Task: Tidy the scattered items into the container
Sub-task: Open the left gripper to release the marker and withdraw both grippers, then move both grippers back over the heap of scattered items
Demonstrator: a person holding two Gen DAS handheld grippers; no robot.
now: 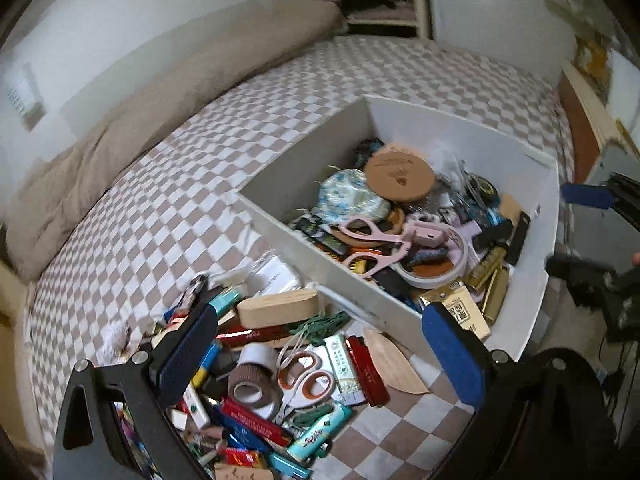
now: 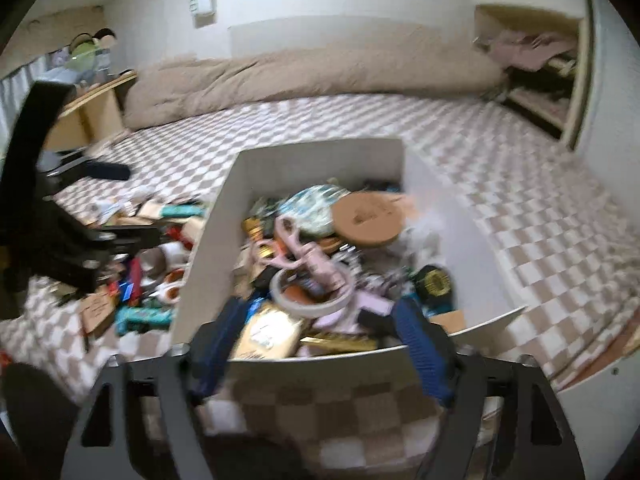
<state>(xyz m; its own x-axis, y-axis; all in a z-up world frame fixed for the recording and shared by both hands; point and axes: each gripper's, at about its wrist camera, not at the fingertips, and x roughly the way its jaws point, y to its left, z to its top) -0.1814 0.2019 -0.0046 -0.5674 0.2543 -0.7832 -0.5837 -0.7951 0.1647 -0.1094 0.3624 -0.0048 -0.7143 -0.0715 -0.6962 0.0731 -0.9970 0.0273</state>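
Nearest us in the left wrist view, the left gripper (image 1: 320,354) stands wide with nothing between its ribbed blue pads. We see the scattered pile (image 1: 256,364) spread beneath it: a brown tape roll (image 1: 253,390) at 7 o'clock from its centre, orange-handled scissors (image 1: 306,376) just below centre, slim glossy lighters, and an oblong wooden block (image 1: 278,309) at 11 o'clock. The pile's lower edge is cut off behind the black gripper frame.

In the right wrist view, the right gripper (image 2: 316,350) is spread wide over the near wall of the white container (image 2: 304,152), empty. This view is blurred, so we cannot read the small items.

Farther off, at 1 o'clock from the left gripper, the boxy, smooth-walled container sits on the bed (image 1: 160,200), whose cover is a soft beige-and-white check. Inside we make out pink scissors (image 1: 374,246), a white tape ring (image 1: 434,262), a round cork disc (image 1: 400,176) and a floral cloth bundle (image 1: 352,198). A rumpled tan quilt (image 1: 160,120) lies along the wall beyond.
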